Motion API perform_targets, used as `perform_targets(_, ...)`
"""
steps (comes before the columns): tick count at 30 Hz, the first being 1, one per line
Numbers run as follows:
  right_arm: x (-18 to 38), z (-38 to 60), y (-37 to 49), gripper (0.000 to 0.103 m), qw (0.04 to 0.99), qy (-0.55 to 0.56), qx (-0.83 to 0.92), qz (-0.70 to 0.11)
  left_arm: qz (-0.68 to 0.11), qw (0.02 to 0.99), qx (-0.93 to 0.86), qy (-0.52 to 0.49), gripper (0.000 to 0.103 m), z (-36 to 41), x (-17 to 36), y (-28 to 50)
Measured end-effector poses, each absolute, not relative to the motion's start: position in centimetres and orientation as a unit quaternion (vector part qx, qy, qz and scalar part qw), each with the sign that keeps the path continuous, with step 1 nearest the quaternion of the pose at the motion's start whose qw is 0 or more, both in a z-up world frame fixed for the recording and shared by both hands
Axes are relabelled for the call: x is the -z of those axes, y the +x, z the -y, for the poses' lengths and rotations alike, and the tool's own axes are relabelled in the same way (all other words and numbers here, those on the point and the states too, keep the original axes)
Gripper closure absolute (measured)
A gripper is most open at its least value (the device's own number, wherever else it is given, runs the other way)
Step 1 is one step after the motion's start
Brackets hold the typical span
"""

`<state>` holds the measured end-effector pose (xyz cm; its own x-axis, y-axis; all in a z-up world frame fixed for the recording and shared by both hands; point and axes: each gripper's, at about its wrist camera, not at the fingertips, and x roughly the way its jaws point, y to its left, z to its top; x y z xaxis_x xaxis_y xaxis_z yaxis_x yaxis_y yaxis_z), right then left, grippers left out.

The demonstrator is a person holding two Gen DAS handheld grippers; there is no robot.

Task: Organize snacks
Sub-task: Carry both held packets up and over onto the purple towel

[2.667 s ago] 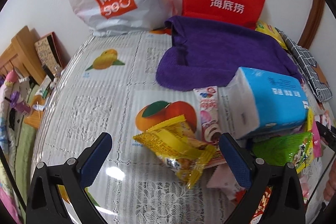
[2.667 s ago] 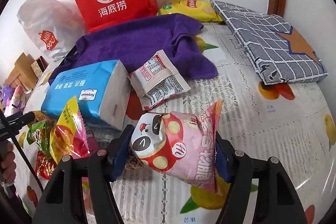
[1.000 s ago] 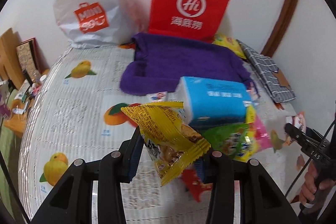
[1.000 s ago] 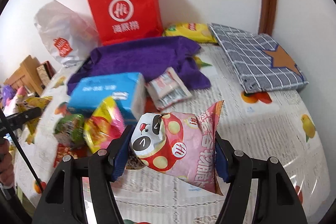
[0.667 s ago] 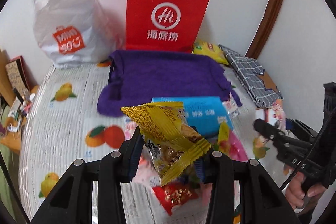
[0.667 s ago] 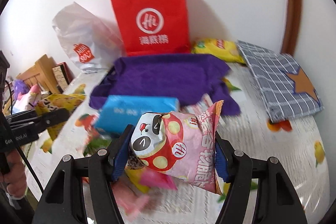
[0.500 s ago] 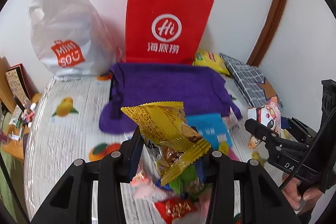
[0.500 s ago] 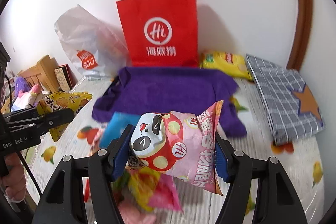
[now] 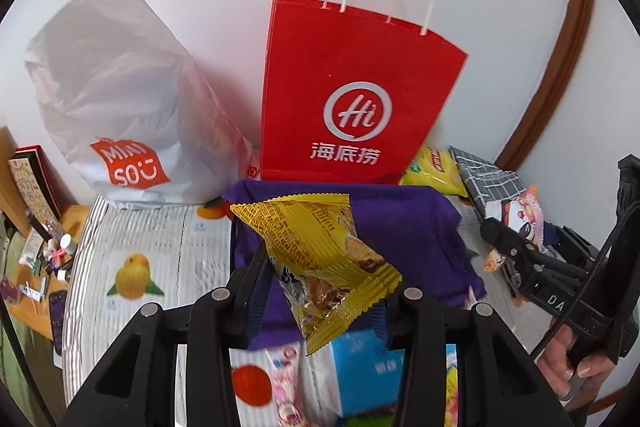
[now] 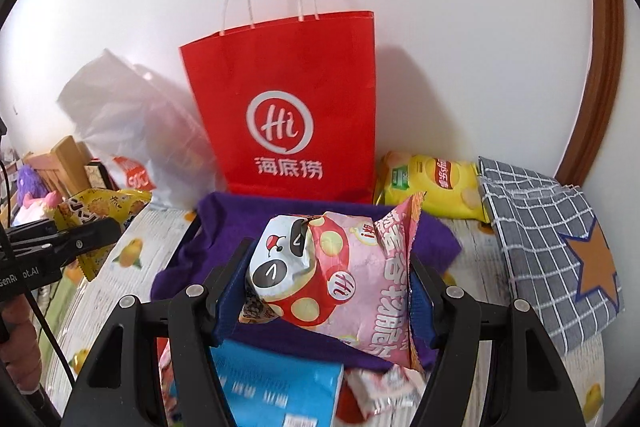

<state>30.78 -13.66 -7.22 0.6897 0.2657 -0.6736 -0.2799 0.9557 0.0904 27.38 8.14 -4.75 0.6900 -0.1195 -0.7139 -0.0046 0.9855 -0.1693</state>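
**Observer:** What have you got in hand?

**Operator:** My left gripper (image 9: 320,291) is clamped on a crinkled yellow foil snack packet (image 9: 320,259). My right gripper (image 10: 324,291) is clamped on a puffy pink snack bag with a red spotted mushroom print (image 10: 340,279). Both hang clear of the table, above the blue tissue pack (image 10: 276,387) near its front edge.

**Observer:** Which step is this?

**Operator:** I'd call it the carry. Beyond the purple towel (image 9: 404,223), the tall red paper bag with white handles (image 10: 292,119) stands at the table's back edge against the wall.

**Observer:** Next?

**Operator:** Probably lift each packet over the bag's rim, centre it above the mouth, then let go.
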Motion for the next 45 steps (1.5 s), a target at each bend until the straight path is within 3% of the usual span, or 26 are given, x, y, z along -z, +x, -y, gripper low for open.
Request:
perform_targets(12, 10.5, 13.1, 37.5, 0.035, 0.913, -0.018, -0.139, -0.382, -0.417, 0.905, 0.033, -0.077, 0.062, -8.8, 7.4, 35.0)
perform_targets(22, 16.1, 12.9, 39.9, 0.036, 0.891, -0.030, -0.145, -0.429, -0.475, 0.875, 0.024, -0.088, 0.062, -9.7, 13.9, 37.8)
perform_targets(45, 19.4, 13.2, 41.5, 0.036, 0.870, -0.044, -0.132, -0.474, -0.506, 0.858, 0.023, -0.086, 0.062, -10.4, 15.6, 38.5)
